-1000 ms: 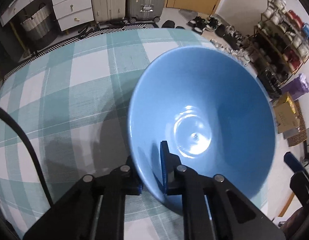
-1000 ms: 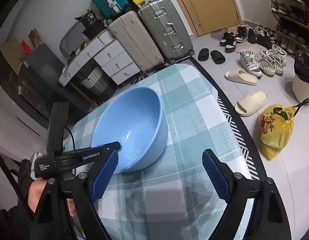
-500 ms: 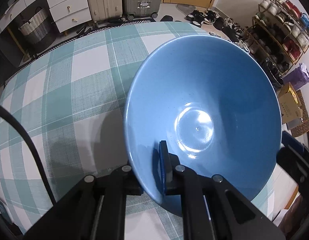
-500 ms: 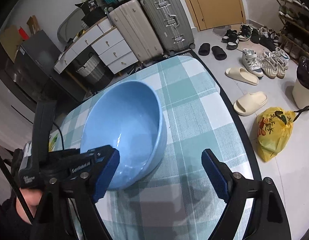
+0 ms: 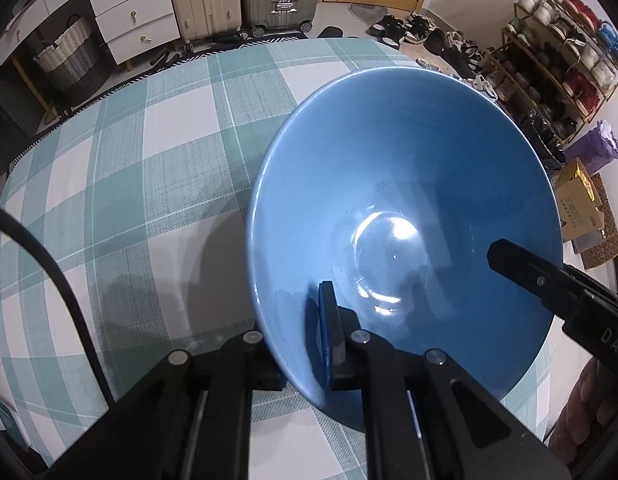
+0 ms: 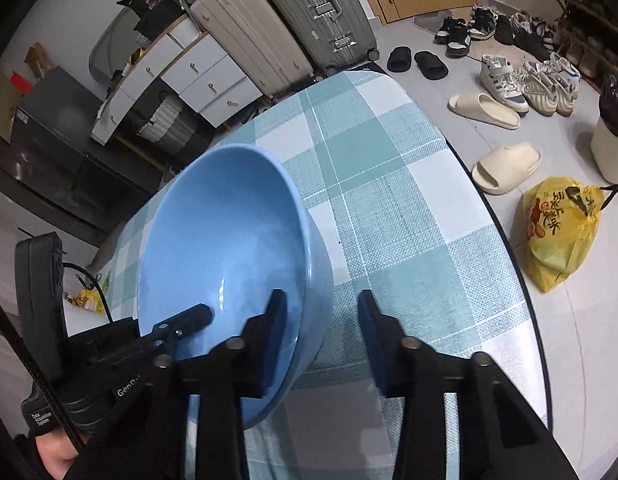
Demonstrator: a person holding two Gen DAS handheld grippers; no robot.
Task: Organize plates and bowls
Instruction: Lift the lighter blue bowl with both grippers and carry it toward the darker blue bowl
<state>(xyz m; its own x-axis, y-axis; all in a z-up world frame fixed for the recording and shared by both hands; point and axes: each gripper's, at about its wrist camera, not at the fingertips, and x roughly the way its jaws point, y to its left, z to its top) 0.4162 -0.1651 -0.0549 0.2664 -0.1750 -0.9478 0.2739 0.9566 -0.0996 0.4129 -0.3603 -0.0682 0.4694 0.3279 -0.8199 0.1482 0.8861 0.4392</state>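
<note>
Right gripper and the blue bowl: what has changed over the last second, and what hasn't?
The right gripper came in toward the blue bowl and its jaws have just been closing; they now straddle the near wall, one finger inside, one outside with a gap still showing. The left gripper stayed clamped on the opposite rim, and the bowl kept its place over the checked tablecloth.

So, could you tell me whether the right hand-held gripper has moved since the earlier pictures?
Yes. The right hand-held gripper has come in over the checked tablecloth to straddle the blue bowl rim, its jaws just closing but not yet pressing.
</note>
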